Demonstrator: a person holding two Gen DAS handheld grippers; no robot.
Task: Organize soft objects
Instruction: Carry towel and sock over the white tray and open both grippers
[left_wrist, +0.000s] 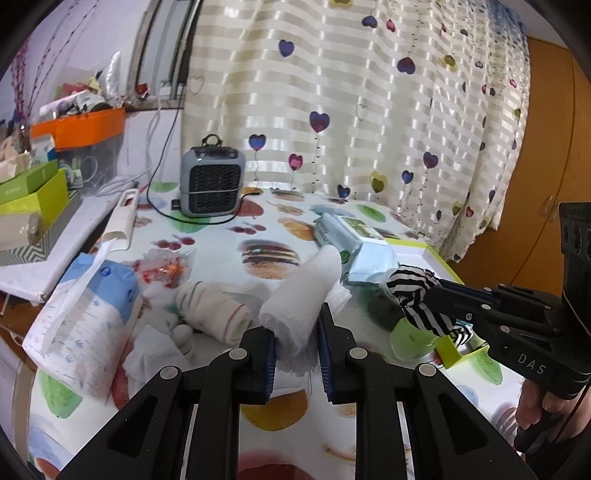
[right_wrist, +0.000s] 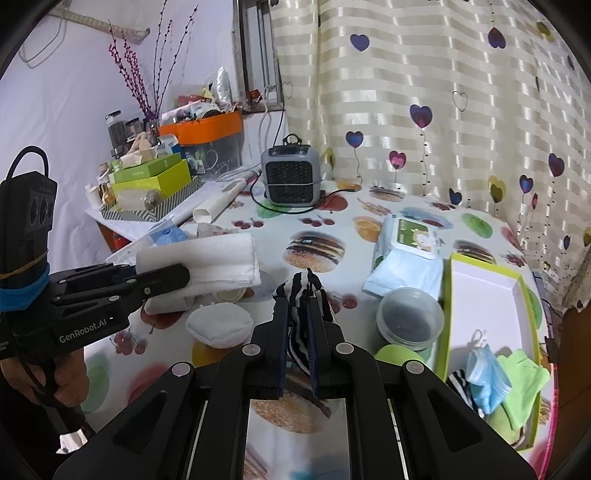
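Right wrist view: right tool (right_wrist: 297, 314) pinches a striped sock (right_wrist: 300, 332); left tool (right_wrist: 173, 277) clamps white foam (right_wrist: 207, 258); jar (right_wrist: 410, 319) nearby.

Folded white cloth (left_wrist: 301, 295): soft, matt, gauzy weave. Striped sock (left_wrist: 417, 291): knit fabric. Tablecloth (left_wrist: 229, 240): smooth, slightly glossy printed plastic. Wipes pack (right_wrist: 402, 254): shiny film. Heater (right_wrist: 291, 175): matt grey plastic.

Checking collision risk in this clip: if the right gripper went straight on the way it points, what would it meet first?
Probably the tablecloth near the burger print; the right gripper, shut on the striped cloth, points down over bare table. The wipes pack lies right of that line, though depth is uncertain.
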